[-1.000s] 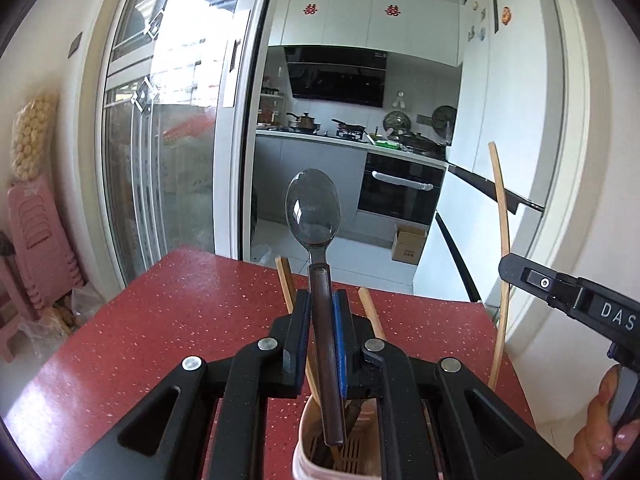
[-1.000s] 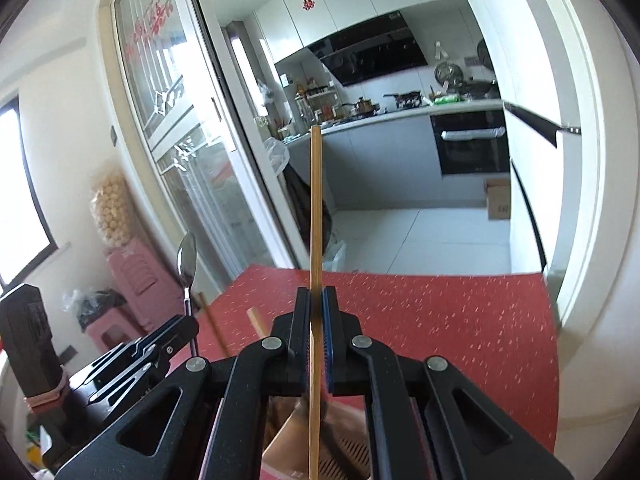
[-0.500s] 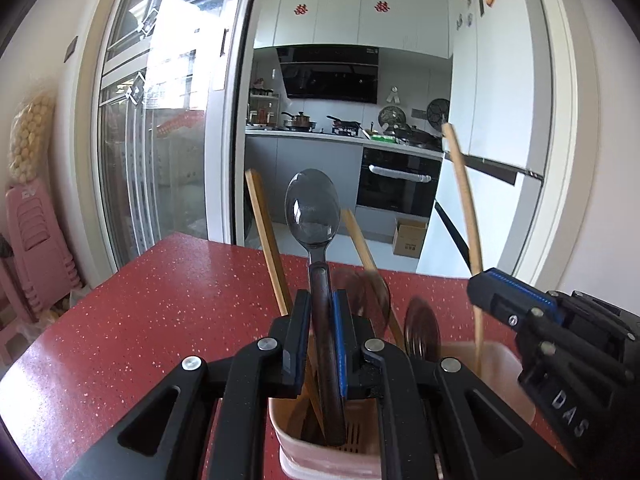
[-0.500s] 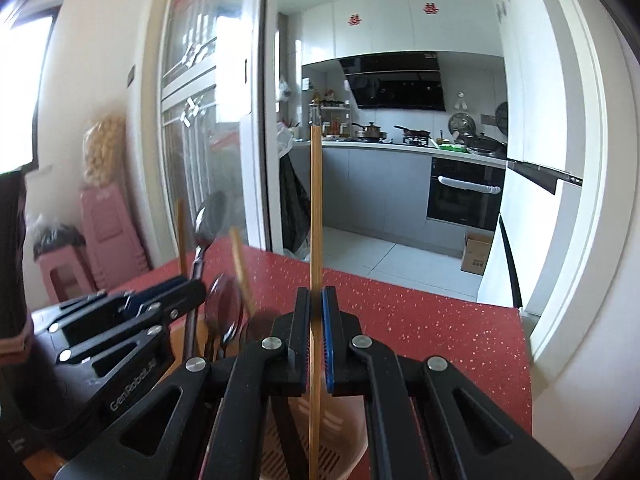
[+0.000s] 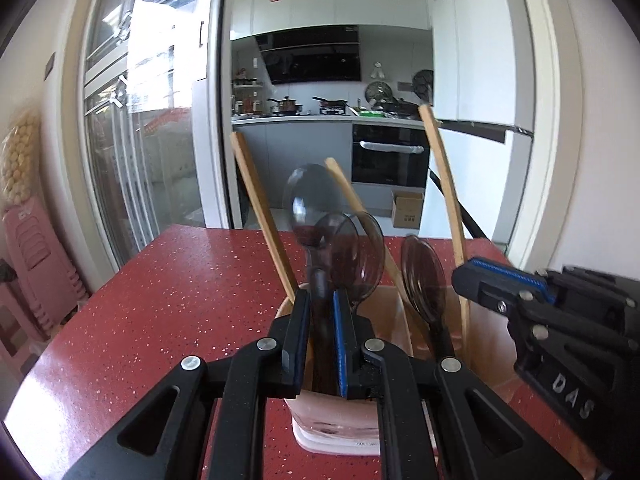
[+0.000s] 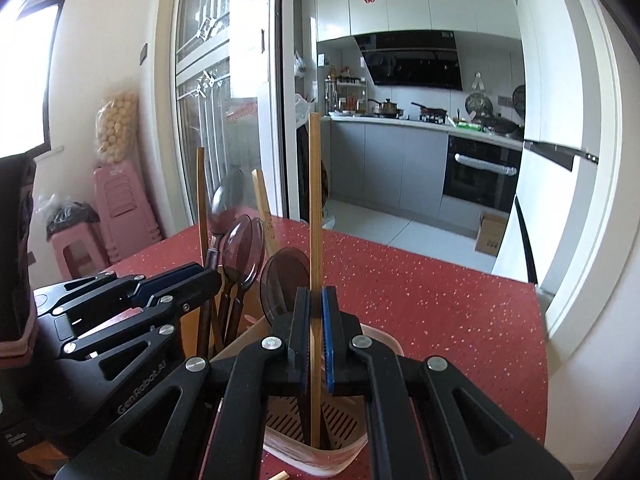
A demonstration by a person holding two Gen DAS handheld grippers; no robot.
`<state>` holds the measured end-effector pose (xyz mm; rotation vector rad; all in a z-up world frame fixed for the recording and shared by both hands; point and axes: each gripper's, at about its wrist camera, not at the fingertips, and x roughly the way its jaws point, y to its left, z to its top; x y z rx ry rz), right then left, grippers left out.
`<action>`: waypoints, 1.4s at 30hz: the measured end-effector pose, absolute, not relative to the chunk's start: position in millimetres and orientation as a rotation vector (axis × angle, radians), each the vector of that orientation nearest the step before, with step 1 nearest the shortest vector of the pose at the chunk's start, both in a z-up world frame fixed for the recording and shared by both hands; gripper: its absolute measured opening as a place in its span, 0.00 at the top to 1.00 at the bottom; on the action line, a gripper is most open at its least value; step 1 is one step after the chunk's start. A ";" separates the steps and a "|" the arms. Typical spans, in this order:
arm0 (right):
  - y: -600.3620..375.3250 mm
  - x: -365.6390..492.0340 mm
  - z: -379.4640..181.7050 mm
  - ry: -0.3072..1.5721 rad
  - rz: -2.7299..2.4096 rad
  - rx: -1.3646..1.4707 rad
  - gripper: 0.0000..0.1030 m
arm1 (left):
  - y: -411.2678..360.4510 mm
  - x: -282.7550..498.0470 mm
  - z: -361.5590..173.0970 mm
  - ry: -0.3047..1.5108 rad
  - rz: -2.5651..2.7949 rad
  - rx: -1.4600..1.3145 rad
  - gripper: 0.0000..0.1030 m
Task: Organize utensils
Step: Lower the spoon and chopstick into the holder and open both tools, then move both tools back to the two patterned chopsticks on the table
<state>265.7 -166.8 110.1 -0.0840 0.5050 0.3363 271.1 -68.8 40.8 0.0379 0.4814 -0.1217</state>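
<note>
Both tools sit low over the holder (image 5: 384,432) on the red speckled bench (image 5: 168,304), so the step in hand looks like the drop-in. The left gripper (image 5: 322,344) has its fingers narrowed on the dark handle of a spoon (image 5: 308,200), whose lower end is already inside the left compartment; the right gripper (image 6: 316,344) is pinched tight on a chopstick (image 6: 314,200), its tip down near the slotted floor of the right compartment. Best to keep each upright, sink it till it bottoms out, then let go gently — the smooth, translucent spoon bowls and slim wooden sticks already there crowd the pale plastic cup and could snag.
</note>
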 end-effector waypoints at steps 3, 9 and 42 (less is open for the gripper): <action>-171.8 269.0 109.2 0.526 0.342 -0.056 0.93 | -68.2 270.3 40.2 0.492 -0.127 0.044 0.60; -176.6 272.4 111.5 0.564 0.365 -0.032 0.76 | -64.0 266.7 47.2 0.487 -0.118 0.019 0.60; -226.0 167.9 69.1 0.918 0.282 0.257 0.40 | -29.7 177.3 11.7 0.804 -0.118 0.054 0.60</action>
